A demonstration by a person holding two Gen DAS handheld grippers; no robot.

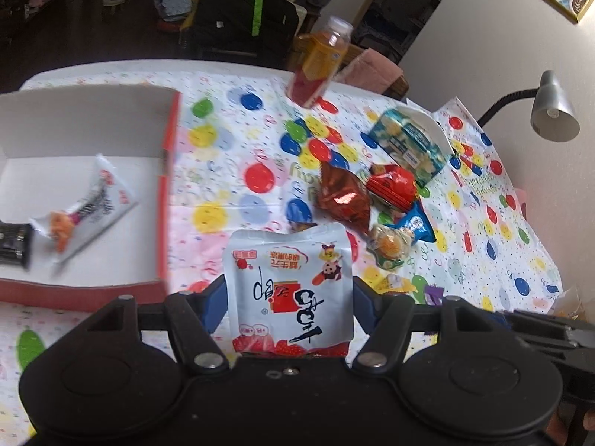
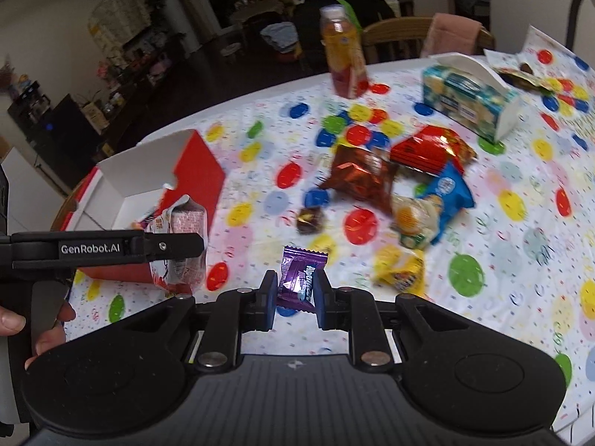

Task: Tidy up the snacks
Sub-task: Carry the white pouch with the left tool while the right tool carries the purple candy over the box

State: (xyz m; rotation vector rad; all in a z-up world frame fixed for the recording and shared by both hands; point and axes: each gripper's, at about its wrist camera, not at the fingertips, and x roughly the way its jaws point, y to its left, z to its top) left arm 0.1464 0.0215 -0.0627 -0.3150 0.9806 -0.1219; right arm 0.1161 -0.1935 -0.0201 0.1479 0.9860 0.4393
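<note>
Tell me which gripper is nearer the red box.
Left. The left gripper, shut on a white pouch, sits beside the red box. The right gripper, holding a purple candy, is farther along the table.

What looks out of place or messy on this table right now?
Loose snacks lie heaped mid-table: a brown foil packet, red packet and blue packet overlap. The bottle only appears tilted, likely lens distortion.

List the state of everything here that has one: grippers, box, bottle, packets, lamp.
Left gripper: shut on the white pouch.
Right gripper: shut on the purple candy.
Box: open, one packet inside.
Bottle: upright, capped.
Tissue box: lying on the table.
Lamp: looks off.
</note>
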